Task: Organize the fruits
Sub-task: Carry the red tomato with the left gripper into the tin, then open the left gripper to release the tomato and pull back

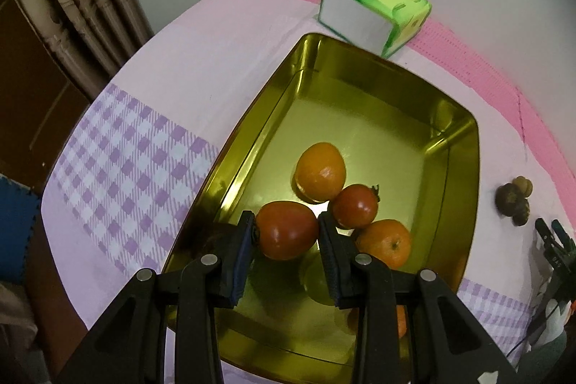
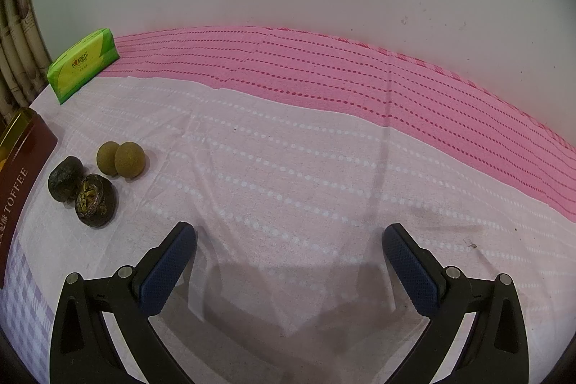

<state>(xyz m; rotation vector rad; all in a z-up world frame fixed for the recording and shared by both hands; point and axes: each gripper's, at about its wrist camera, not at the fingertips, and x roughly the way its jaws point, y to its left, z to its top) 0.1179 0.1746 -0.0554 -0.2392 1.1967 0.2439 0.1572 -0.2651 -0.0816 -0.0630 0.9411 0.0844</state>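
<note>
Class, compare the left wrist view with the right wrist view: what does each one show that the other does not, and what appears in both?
Only the left wrist view shows inside the gold tin: two oranges, one red fruit lying there, and another red fruit gripped by the left tool.

Only the right wrist view shows the lettering on the tin's side and the right tool open over bare cloth.

Both show the green tissue pack, the pink cloth and the small dark fruits.
</note>
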